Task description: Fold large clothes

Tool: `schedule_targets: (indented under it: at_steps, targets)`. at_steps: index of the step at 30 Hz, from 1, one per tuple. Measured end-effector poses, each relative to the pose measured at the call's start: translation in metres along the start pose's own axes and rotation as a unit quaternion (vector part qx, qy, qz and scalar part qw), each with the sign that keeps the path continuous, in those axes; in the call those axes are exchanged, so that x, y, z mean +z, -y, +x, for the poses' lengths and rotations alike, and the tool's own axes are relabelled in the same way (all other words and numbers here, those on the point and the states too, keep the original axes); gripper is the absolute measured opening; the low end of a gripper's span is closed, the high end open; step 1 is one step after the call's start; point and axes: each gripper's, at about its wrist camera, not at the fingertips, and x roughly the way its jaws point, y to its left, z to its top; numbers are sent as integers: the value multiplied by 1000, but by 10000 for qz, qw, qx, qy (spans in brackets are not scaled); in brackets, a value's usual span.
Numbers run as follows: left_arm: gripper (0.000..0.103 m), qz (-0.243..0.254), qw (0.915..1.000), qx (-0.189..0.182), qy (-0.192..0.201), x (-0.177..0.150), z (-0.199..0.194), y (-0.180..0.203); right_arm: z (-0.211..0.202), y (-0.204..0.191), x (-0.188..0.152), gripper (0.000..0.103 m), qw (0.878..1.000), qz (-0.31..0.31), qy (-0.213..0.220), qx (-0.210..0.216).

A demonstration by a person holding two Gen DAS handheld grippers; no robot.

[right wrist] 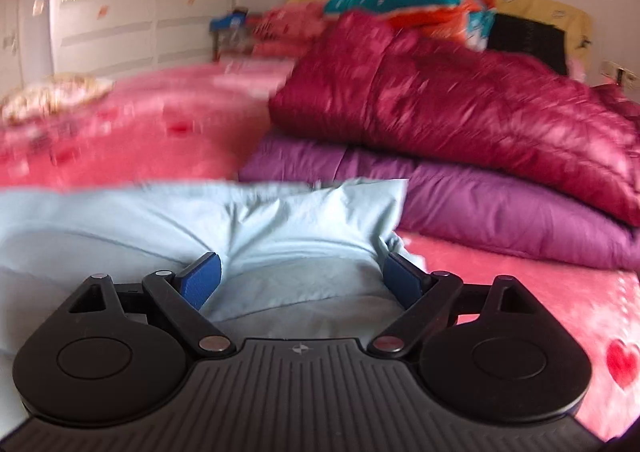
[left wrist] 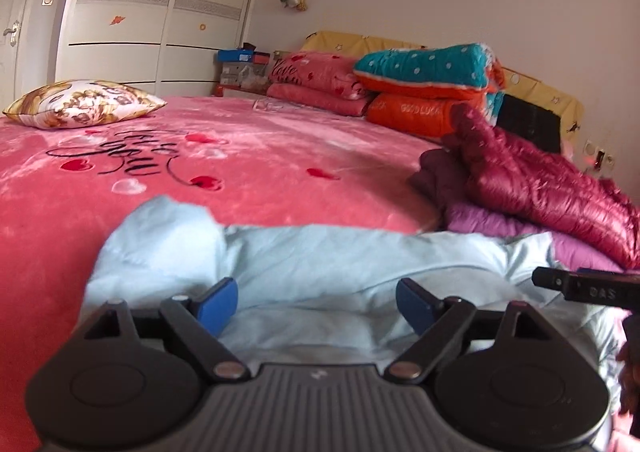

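Note:
A light blue padded garment point(left wrist: 320, 252) lies spread along the near edge of the pink bed. My left gripper point(left wrist: 316, 304) hovers low over it with its blue pads point(left wrist: 218, 304) wide apart, open, and the cloth lies loose under the gap. In the right wrist view my right gripper point(right wrist: 302, 278) stands open too, at the garment's point(right wrist: 280, 220) right end. A puffed fold of blue cloth sits between its pads point(right wrist: 200, 280), brushing the right one. A black arm of the right gripper point(left wrist: 584, 290) shows at the left wrist view's right edge.
A maroon down jacket point(right wrist: 460, 112) lies on a folded purple one point(right wrist: 500, 204), just right of the blue garment. Folded quilts, teal and orange point(left wrist: 428, 68) and pink point(left wrist: 316, 80), line the headboard. A patterned pillow point(left wrist: 84, 104) lies far left, wardrobe doors point(left wrist: 160, 12) behind.

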Motion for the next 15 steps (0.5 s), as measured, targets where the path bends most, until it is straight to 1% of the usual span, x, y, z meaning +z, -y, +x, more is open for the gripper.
schedule_targets:
  at_steps: [1, 3, 6, 7, 10, 12, 15]
  targets:
    - [87, 19, 10000, -70, 4, 1, -1, 4, -10, -2, 0, 103, 10000, 58, 72, -2]
    - [89, 80, 9997, -211, -4, 1, -3, 13, -30, -9, -4, 103, 9997, 73, 191, 143]
    - [91, 309, 9990, -315, -115, -5, 0, 27, -43, -27, -16, 103, 9990, -209, 106, 391]
    - [92, 387, 9987, -290, -136, -7, 1, 30, -44, -34, -20, 103, 9984, -363, 51, 422]
    - [93, 497, 9984, -206, -175, -12, 4, 33, -41, -46, -27, 103, 9972, -675, 3, 308]
    - [94, 541, 9982, -179, -212, -14, 7, 34, -32, -45, -26, 103, 9972, -667, -83, 324]
    - [96, 639, 9975, -110, -290, -19, 13, 34, -19, -42, -30, 103, 9971, -507, -374, 416]
